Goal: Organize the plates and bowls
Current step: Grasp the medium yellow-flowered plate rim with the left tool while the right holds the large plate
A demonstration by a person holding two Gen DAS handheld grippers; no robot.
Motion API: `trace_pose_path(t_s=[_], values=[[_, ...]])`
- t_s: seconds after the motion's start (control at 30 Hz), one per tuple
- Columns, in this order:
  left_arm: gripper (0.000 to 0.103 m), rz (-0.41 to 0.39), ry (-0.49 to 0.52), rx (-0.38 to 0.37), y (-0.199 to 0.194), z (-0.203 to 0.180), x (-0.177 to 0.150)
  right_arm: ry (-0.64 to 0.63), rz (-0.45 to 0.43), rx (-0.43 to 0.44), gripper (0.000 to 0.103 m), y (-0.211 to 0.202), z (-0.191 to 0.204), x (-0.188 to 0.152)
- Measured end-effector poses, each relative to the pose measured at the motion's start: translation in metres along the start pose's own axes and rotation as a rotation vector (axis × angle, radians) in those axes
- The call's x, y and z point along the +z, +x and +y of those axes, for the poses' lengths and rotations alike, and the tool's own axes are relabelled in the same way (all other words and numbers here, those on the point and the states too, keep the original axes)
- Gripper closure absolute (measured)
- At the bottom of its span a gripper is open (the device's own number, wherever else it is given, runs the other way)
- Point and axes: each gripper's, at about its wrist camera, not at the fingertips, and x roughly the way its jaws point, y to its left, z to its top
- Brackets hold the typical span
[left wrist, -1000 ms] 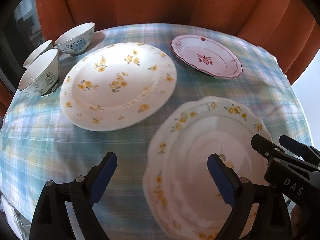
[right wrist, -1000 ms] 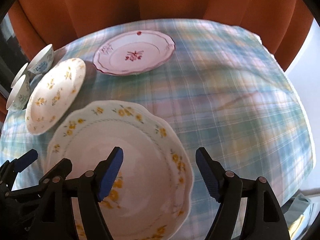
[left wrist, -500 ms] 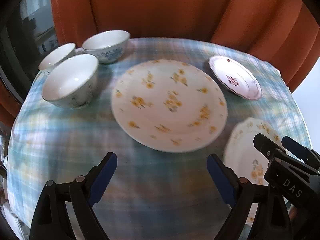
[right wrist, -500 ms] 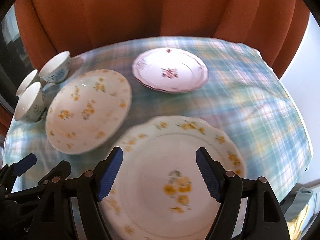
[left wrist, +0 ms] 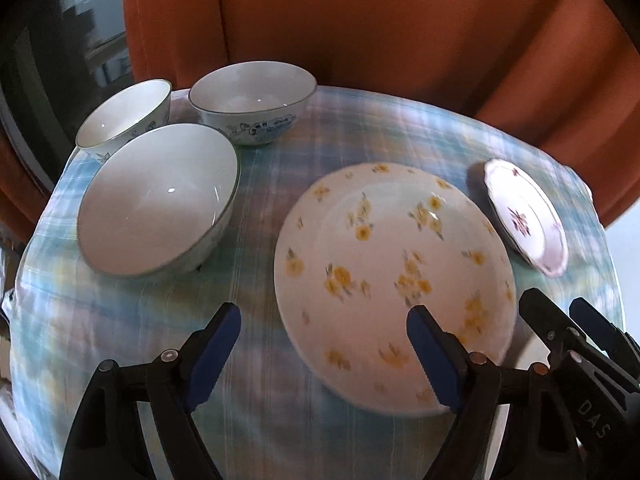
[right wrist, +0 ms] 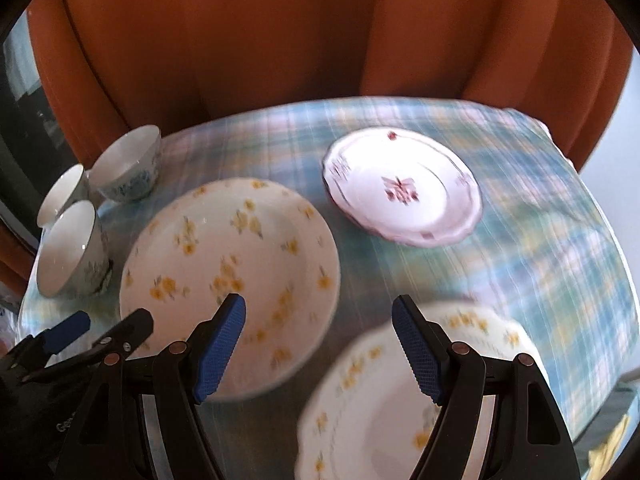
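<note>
Three white bowls stand at the table's far left: a large one (left wrist: 156,200), a blue-patterned one (left wrist: 252,100) and a third (left wrist: 124,116) behind. A round plate with yellow flowers (left wrist: 392,272) lies in the middle, and a pink-rimmed plate (right wrist: 400,188) sits behind it to the right. A scalloped yellow-flower plate (right wrist: 400,408) lies at the front right. My left gripper (left wrist: 323,320) hovers over the round plate's left rim with its jaws closing and nothing gripped. My right gripper (right wrist: 319,308) hangs open above the gap between the round (right wrist: 228,272) and scalloped plates.
A blue plaid cloth (left wrist: 260,420) covers the round table. Orange curtains (right wrist: 280,40) hang close behind it. A dark window (left wrist: 60,60) is at the left. The cloth drops off at the right edge (right wrist: 600,320).
Both grippers have slid left across the table. The bowls have come close in the left view, and the scalloped plate has passed to the right. The left jaws have narrowed a little.
</note>
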Motion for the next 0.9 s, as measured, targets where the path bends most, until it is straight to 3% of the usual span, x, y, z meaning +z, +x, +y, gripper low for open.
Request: trace_pose_path(t_s=[0.13,0.4,0.43,0.5,0.53,0.9], values=[[0.02,0.023,-0.045,0.047,0.027,0.002,0.007,-0.02,-0.005,0.034,0.024,0.029,0.004,0.018],[0.031,0.078,-0.034,0.061,0.058,-0.005,0.011,-0.004,0.076,0.058,0.025,0.084,0.004,0.033],[0.032,0.088,-0.031,0.057,0.062,-0.007,0.011,-0.007,0.082,0.059,0.026,0.087,0.004,0.034],[0.032,0.093,-0.023,0.048,0.064,-0.009,0.012,-0.006,0.098,0.066,0.04,0.094,0.004,0.036],[0.032,0.098,-0.023,0.052,0.064,-0.009,0.013,-0.002,0.104,0.051,0.041,0.096,0.004,0.035],[0.032,0.131,0.008,0.059,0.06,-0.003,0.008,-0.049,0.127,0.031,0.042,0.09,0.014,0.022]])
